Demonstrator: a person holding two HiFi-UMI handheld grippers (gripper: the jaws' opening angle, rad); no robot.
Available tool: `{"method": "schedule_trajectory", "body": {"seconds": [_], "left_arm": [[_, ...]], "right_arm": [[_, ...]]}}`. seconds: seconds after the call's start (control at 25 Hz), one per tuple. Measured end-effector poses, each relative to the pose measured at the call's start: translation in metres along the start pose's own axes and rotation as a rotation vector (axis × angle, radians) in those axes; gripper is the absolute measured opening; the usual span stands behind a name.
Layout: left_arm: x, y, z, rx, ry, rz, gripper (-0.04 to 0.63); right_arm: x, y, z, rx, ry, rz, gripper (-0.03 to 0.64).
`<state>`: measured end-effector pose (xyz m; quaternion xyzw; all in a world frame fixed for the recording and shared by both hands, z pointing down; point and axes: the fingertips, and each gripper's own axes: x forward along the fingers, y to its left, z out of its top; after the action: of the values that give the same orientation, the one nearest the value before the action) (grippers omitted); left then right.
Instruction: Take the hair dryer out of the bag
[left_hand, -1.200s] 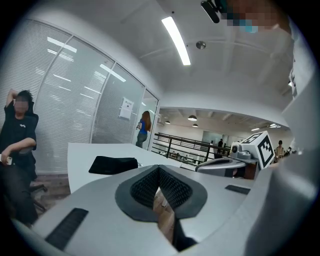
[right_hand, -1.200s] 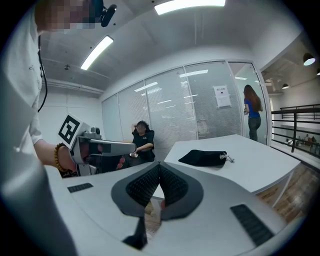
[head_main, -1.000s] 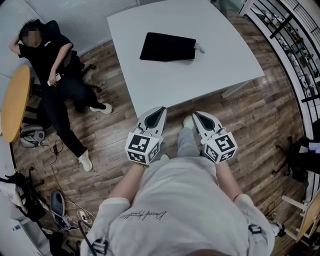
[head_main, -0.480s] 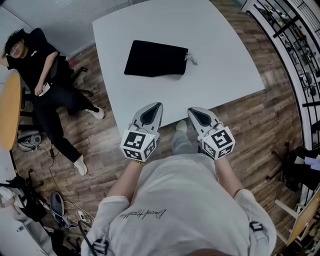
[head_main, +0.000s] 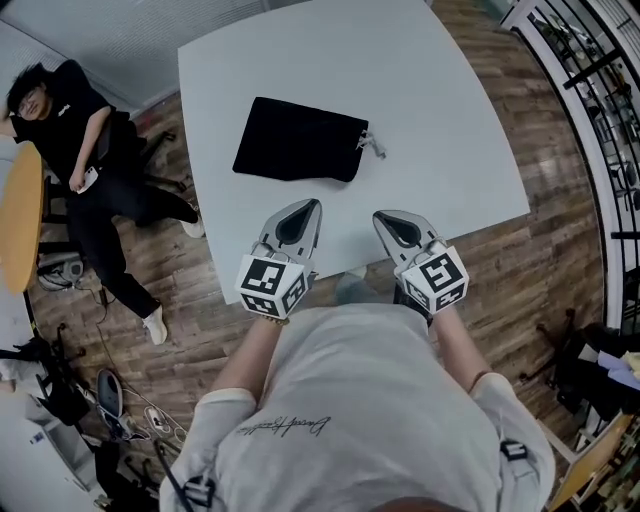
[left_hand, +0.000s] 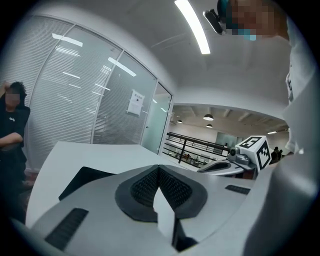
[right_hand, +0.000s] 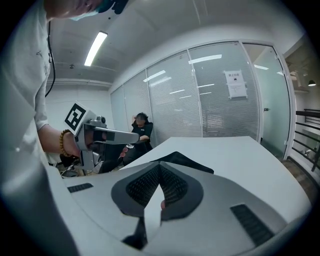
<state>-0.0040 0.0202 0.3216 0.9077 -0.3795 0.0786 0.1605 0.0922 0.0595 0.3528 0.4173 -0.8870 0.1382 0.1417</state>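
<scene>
A black bag (head_main: 295, 153) lies flat on the white table (head_main: 440, 90), in the half towards the table's left edge and nearer the near edge than the far one. Its mouth faces the right edge, with a pale drawstring (head_main: 373, 146) trailing out there. The hair dryer itself cannot be seen; only the bag shows.

The 2 tongs are held side by side over the table's near edge, both pointing at the bag. The left gripper (head_main: 306, 206) is clenched, its ribbed pads meeting at the tip with nothing between them, and it sits near the bag's near side without touching it. The right gripper (head_main: 384, 216) is clenched and empty too, a little further right, apart from the bag.

Off the table's left edge a person (head_main: 75, 120) in black sits on the wooden floor (head_main: 560, 250).
</scene>
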Motion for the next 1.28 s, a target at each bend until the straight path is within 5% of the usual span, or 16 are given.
{"method": "schedule_trajectory", "body": {"seconds": [0.36, 0.88, 1.28], "left_arm": [[0.009, 0.019, 0.0, 0.007, 0.043, 0.037, 0.011], [0.022, 0.055, 0.003, 0.023, 0.1, -0.018, 0.011], [0.041, 0.082, -0.016, 0.008, 0.162, -0.03, 0.011]], "right_arm": [[0.031, -0.017, -0.003, -0.015, 0.037, 0.059, 0.023], [0.058, -0.038, -0.003, -0.098, 0.076, 0.0, 0.023], [0.093, -0.07, -0.038, -0.158, 0.206, -0.026, 0.023]]}}
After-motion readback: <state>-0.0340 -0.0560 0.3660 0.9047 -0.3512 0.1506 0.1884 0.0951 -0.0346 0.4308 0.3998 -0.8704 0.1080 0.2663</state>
